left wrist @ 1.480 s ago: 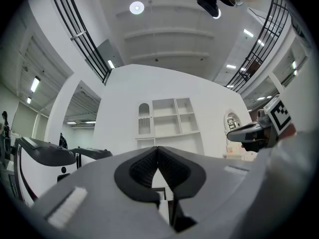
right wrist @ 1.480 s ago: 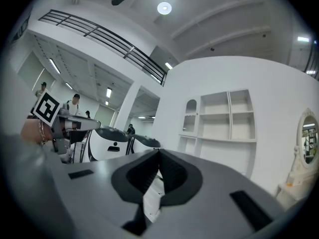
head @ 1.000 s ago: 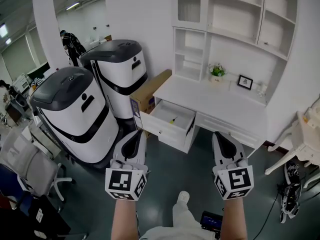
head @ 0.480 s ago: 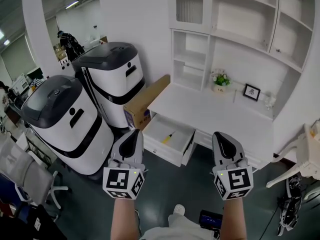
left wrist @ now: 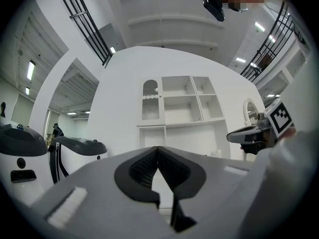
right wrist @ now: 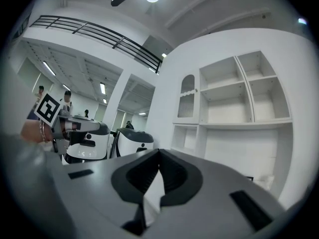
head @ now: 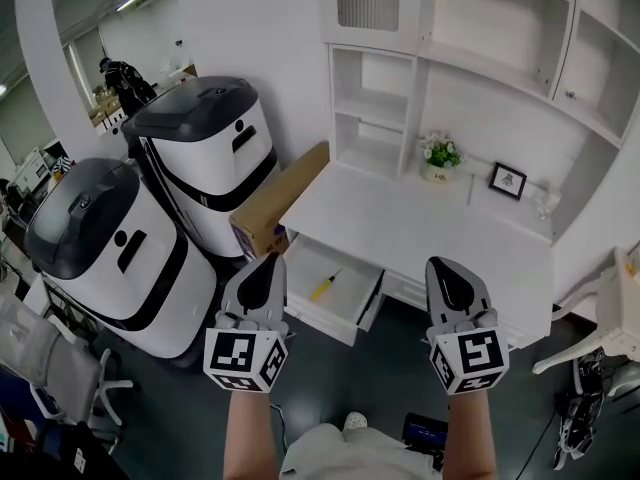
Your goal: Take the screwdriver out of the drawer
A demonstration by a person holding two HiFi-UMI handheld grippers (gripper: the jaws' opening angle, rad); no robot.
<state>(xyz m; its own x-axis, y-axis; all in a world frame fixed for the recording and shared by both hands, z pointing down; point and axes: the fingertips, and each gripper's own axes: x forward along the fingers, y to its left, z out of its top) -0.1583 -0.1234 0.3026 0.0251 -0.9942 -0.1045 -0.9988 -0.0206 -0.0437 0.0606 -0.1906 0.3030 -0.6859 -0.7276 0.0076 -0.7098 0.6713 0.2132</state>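
Observation:
In the head view a white desk (head: 420,223) has its left drawer (head: 345,313) pulled out. A yellow-handled screwdriver (head: 322,286) lies inside on the drawer's floor. My left gripper (head: 268,264) is held level in front of the drawer's left corner, jaws shut, nothing between them. My right gripper (head: 447,268) hovers to the drawer's right, before the desk's front edge, and is shut and empty as well. Both gripper views look at the white shelf unit (left wrist: 182,101) (right wrist: 234,91) above the desk; the screwdriver is hidden there.
Two large white-and-grey machines (head: 110,243) (head: 205,143) stand left of the desk, with a cardboard box (head: 270,203) leaning between them and the desk. A small plant (head: 437,155) and a picture frame (head: 508,180) sit on the desktop. A white chair (head: 605,318) is at the right.
Both grippers and the head have come closer to the desk; the open drawer now lies right ahead of the left gripper. The jaws stayed shut.

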